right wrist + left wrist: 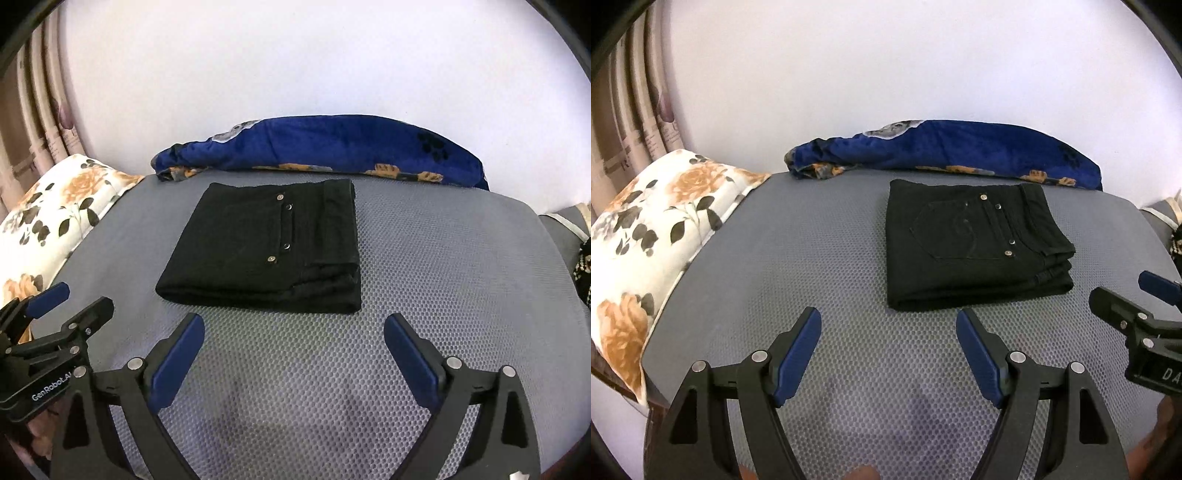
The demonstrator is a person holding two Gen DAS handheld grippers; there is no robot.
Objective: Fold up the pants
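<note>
Black denim, folded into a compact rectangle with its riveted back pocket facing up, is what the left wrist view shows: the pants (975,243) lie on the grey mesh mattress (812,258) of a bed, ahead and a little to the right of the left tongs (888,325), whose blue pads stand wide apart and hold nothing. The right tongs (1123,295) poke in at the right edge, near the stack's front corner but apart from it. A floral pillow (646,229) lies along the left edge and a blue blanket (945,151) is bunched behind the pants. From the right wrist view, the pants (266,247) sit just beyond the right tongs (293,328) — also spread wide and empty — with the layered edges stacked at the right front corner. The left tongs (70,299) show at the left edge, clear of the cloth. The fold looks finished; the risk now, I judge, is a pad catching that loose layered corner on the way out and dragging the stack open — denim layers slide easily. No containers are visible in either view.
</note>
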